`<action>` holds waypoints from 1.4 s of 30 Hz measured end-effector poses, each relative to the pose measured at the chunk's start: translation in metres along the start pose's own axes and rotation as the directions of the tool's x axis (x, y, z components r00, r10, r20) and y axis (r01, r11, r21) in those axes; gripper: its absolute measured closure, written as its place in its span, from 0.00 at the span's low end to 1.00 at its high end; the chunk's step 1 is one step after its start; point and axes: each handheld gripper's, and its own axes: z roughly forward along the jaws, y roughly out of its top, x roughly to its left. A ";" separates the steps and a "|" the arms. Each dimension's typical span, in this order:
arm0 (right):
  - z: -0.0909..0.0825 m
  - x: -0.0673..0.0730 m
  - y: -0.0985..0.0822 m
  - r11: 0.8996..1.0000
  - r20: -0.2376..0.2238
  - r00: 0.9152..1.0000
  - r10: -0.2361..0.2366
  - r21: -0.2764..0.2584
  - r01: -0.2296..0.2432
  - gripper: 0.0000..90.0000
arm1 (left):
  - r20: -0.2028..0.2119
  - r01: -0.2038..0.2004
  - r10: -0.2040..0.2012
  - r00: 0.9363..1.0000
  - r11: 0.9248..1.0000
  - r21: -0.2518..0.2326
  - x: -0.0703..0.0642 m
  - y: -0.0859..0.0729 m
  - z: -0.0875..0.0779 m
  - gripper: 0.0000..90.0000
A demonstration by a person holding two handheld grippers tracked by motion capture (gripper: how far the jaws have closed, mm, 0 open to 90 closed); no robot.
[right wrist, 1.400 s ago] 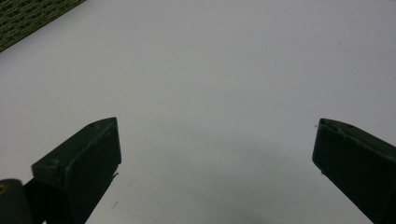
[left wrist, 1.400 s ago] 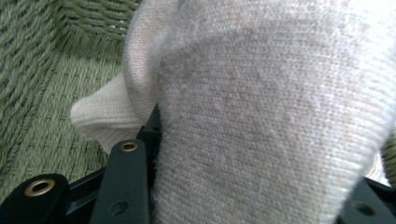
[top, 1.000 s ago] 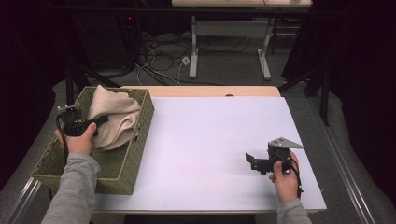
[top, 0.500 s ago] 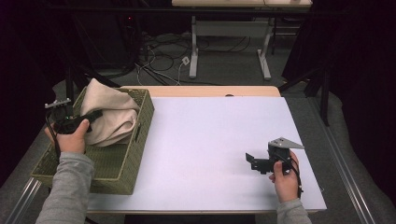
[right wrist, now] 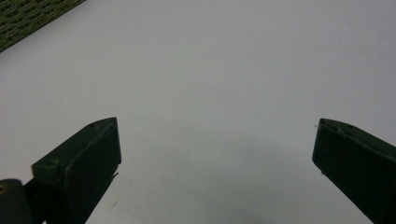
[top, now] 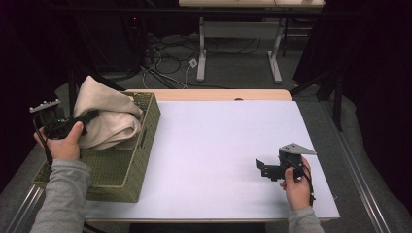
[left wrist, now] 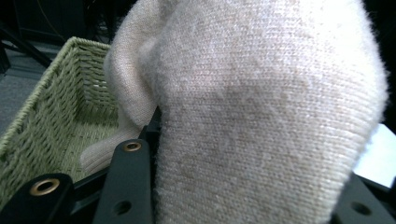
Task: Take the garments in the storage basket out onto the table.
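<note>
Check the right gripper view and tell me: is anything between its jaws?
No: the right gripper stands with its jaws wide apart over the bare white table, with nothing between them.

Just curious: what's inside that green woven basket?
A cream knitted cloth, gripped by the left gripper, fills the basket's far end; the near end looks empty. What lies beneath the cloth is hidden.

Light falls evenly from above on the white surface (top: 218, 145); the room behind lies dark. The near knit (left wrist: 261, 116) looks slightly soft.
</note>
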 end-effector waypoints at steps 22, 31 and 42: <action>0.000 0.000 0.000 1.000 0.004 1.000 -0.009 0.001 0.009 0.01 | 0.031 -0.020 0.023 0.999 0.996 -0.088 0.002 0.010 -0.042 0.63; 0.001 0.000 -0.001 1.000 0.002 1.000 -0.009 0.002 0.009 0.01 | 0.046 -0.020 0.026 0.999 0.994 -0.111 0.004 0.010 -0.056 0.63; 0.001 0.000 -0.001 1.000 0.005 1.000 -0.009 0.005 0.009 0.01 | 0.066 -0.020 0.029 0.997 0.990 -0.140 0.000 0.014 -0.068 0.63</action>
